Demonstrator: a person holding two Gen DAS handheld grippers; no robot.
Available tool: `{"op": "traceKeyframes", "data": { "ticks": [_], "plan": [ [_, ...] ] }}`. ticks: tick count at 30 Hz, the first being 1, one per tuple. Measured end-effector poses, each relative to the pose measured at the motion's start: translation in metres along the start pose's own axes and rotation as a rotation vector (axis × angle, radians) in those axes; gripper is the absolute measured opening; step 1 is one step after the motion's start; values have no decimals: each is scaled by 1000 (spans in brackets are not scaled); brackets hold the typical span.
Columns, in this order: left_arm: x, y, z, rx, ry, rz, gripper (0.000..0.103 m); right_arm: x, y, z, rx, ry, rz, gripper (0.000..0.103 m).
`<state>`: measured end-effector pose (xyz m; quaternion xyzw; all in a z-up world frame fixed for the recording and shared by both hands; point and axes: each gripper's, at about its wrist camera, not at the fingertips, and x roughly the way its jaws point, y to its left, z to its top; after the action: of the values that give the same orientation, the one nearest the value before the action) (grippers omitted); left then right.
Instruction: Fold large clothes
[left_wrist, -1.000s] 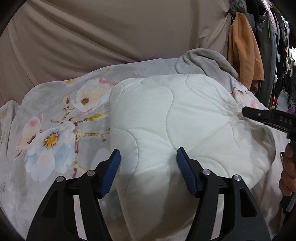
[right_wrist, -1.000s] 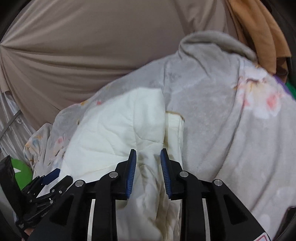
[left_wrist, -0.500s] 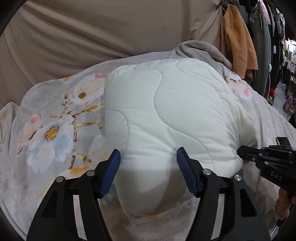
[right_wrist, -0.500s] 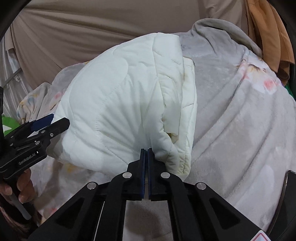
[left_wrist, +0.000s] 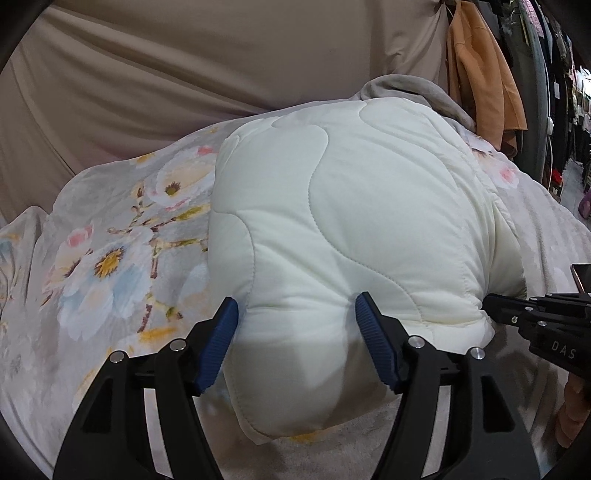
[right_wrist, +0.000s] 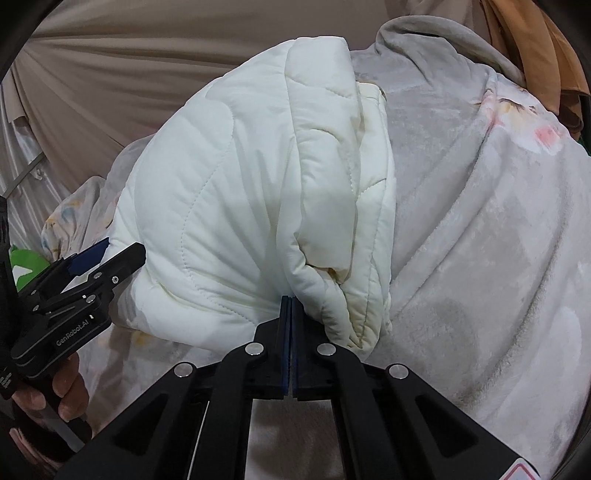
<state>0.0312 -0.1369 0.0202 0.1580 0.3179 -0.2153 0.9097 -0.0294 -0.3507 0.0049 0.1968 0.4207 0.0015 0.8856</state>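
Note:
A thick white quilted garment (left_wrist: 343, 229) lies folded in a puffy bundle on a grey floral blanket (left_wrist: 110, 251). My left gripper (left_wrist: 297, 314) is open, its blue pads on either side of the bundle's near edge, not closed on it. In the right wrist view the same garment (right_wrist: 229, 192) is pulled into a bunch, and my right gripper (right_wrist: 287, 301) is shut on its near edge. The right gripper also shows at the right of the left wrist view (left_wrist: 535, 317), and the left gripper at the left of the right wrist view (right_wrist: 92, 266).
A beige curtain (left_wrist: 184, 74) hangs behind the bed. An orange garment (left_wrist: 480, 74) hangs at the far right beside a rack of dark clothes (left_wrist: 561, 74). The grey blanket (right_wrist: 480, 240) spreads to the right of the bundle. Something green (right_wrist: 22, 266) lies at the left.
My right gripper closed on the garment's edge and has drawn the bundle toward me. The left gripper stayed open around the near edge.

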Motion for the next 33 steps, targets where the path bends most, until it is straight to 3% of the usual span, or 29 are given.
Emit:
{"op": "traceKeyframes", "data": {
  "ticks": [3,6,8,10,14,17,19,22,29,30,33],
  "plan": [
    [-15,17,9,-58,10,-99,64,-17,1,6,10,12,17,0],
    [-42,49,31,-160,-50,-197,67,-61,2,22,19,-89,69,20],
    [-53,67,47,-194,-98,-205,89,-84,-3,38,36,-161,84,61],
    [-46,82,63,-226,-93,-225,92,-89,-11,56,59,-195,91,74],
    [12,95,69,-310,86,-314,92,-41,-35,81,148,-45,133,74],
    [54,94,53,-362,210,-383,92,1,-42,78,207,76,184,77],
    [67,93,44,-395,223,-423,97,20,-45,73,235,105,214,86],
    [79,89,38,-420,228,-452,98,36,-50,69,266,120,260,91],
    [87,82,35,-388,192,-459,98,52,-49,67,269,112,309,93],
    [85,81,35,-383,182,-459,98,53,-47,66,265,108,313,92],
    [73,75,38,-346,142,-438,88,45,-42,65,224,67,310,70]
  ]
}}
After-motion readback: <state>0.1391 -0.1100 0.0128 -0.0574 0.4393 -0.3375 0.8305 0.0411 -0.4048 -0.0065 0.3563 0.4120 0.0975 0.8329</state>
